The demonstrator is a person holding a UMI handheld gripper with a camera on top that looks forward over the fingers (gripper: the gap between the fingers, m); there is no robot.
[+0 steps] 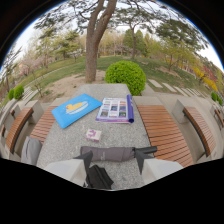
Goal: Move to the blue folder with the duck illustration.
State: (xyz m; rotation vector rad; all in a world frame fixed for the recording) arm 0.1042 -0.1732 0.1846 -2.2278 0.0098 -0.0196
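While I was holding the tongs [111,172] low over the stone table [65,142], my two fingers [86,162] sat spread apart with nothing pinched between them, just bare tabletop and some dark bit of the rig showing in the gap. Right past the fingertips a folded grey umbrella [116,152] lay crosswise on the table, its dark handle end pointing off to the right. A bit further on was a small white-and-pink packet [93,134], sitting on its own, apart from everything else.

Beyond that, toward the far end of the table, the blue folder with the yellow duck on it [76,109] lay flat and angled, off to the left side. Just beside it on the right was a booklet with a purple spine [116,110], close but I couldn't tell if they touched.

Wooden slat benches [162,132] ran along both sides of the table. Past the far edge stood a round green bush [125,75], then a big tree trunk [93,47] and grassy park.
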